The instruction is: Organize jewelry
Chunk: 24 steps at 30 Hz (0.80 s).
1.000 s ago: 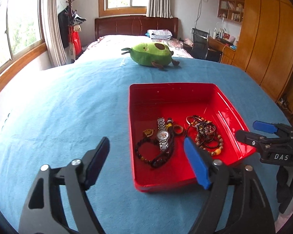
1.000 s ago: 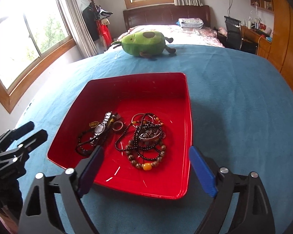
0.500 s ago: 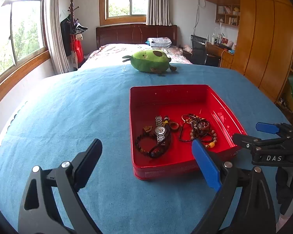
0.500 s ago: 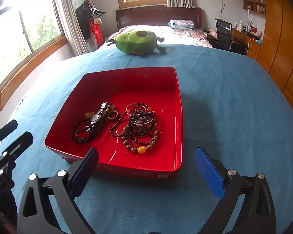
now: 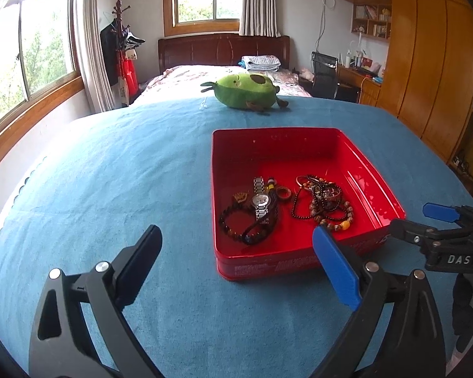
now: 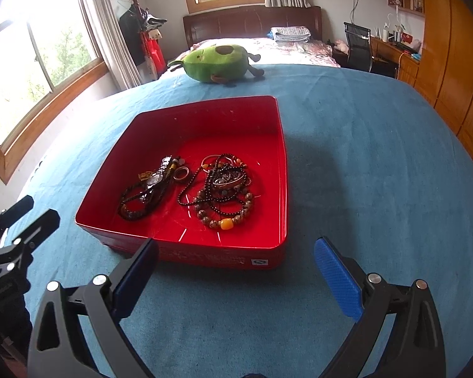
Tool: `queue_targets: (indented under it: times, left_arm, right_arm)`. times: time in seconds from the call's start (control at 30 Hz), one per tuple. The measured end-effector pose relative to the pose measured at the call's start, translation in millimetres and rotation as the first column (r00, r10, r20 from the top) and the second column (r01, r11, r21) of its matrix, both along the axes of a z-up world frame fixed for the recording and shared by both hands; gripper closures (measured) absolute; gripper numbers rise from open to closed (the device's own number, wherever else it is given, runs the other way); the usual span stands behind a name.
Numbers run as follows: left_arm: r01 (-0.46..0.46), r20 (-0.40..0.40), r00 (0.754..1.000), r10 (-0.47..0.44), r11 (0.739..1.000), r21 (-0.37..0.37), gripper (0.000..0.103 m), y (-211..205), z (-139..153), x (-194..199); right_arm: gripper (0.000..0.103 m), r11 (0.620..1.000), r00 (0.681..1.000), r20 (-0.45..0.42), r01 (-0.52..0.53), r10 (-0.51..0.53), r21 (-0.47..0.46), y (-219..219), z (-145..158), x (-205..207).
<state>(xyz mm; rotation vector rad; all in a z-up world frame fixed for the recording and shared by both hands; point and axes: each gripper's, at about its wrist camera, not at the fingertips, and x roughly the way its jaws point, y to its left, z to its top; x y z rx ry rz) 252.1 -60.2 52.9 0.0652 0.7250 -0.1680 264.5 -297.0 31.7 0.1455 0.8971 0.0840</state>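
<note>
Both tongs, left tongs (image 5: pixel 236 264) and right tongs (image 6: pixel 236 271), hang released and empty just short of the shallow red metal tray (image 6: pixel 280 170) on the blue-clothed counter (image 5: pixel 110 170), inside which the silver wristwatch (image 5: pixel 260 203) and tangled bead bracelets (image 6: pixel 227 195) lie.

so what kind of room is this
Almost certainly a home bedroom: a bed with a dark wooden headboard stands under the window, an avocado plush toy lies on the blue cloth, and a desk with an office chair sits beside wooden wardrobes.
</note>
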Motion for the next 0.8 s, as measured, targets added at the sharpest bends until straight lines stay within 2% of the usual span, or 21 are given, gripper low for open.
queue_targets:
  times: [0.8]
  left_arm:
    - [-0.009, -0.030, 1.000, 0.009, 1.000, 0.007, 0.007, 2.3, -10.4, 11.8]
  right_arm:
    - [0.004, 1.000, 1.000, 0.004, -0.004, 0.004, -0.006, 0.3, -0.7, -3.1]
